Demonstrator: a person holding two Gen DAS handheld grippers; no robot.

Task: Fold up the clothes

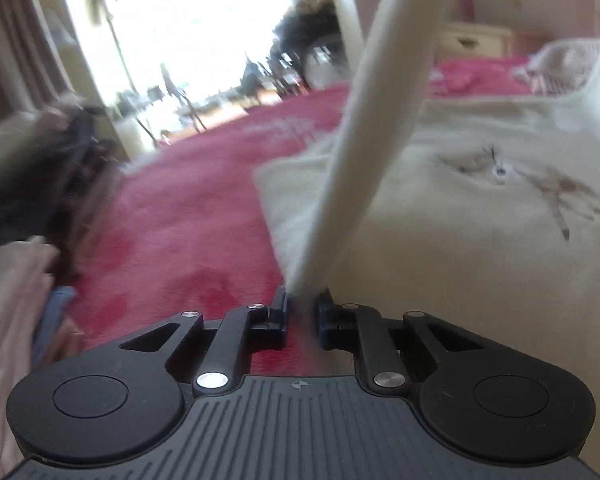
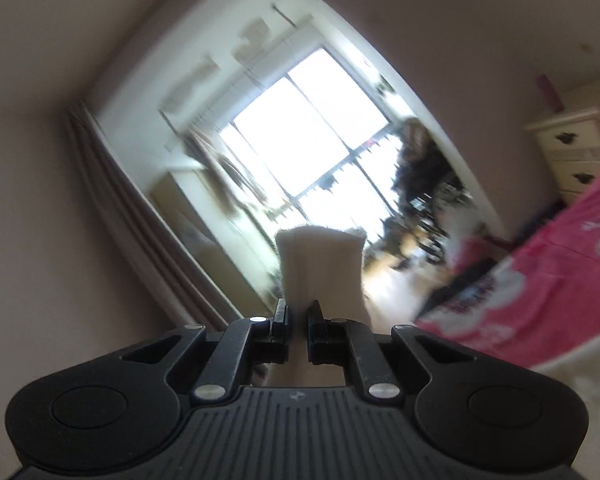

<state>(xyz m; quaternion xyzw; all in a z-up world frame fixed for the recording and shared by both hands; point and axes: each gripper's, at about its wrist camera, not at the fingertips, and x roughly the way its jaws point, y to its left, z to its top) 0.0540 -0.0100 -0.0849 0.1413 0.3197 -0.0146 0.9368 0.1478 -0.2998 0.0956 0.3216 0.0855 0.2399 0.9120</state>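
A cream fuzzy sweater (image 1: 460, 220) with a brown embroidered motif lies spread on a pink bedspread (image 1: 188, 208). Its sleeve (image 1: 364, 128) is pulled taut, rising from my left gripper (image 1: 302, 300) up and out of the frame's top. The left gripper is shut on the sleeve's lower part. In the right wrist view my right gripper (image 2: 298, 312) is shut on the ribbed sleeve cuff (image 2: 320, 264), which sticks out past the fingers. That gripper is tilted up toward the window, away from the bed.
A pile of folded clothes (image 1: 16, 300) sits at the left edge of the bed. A cream dresser (image 2: 576, 152) stands against the far wall. A bright window (image 2: 308, 132) and dark clutter on the floor (image 2: 424, 184) lie beyond the bed. The pink bedspread (image 2: 540, 264) shows at right.
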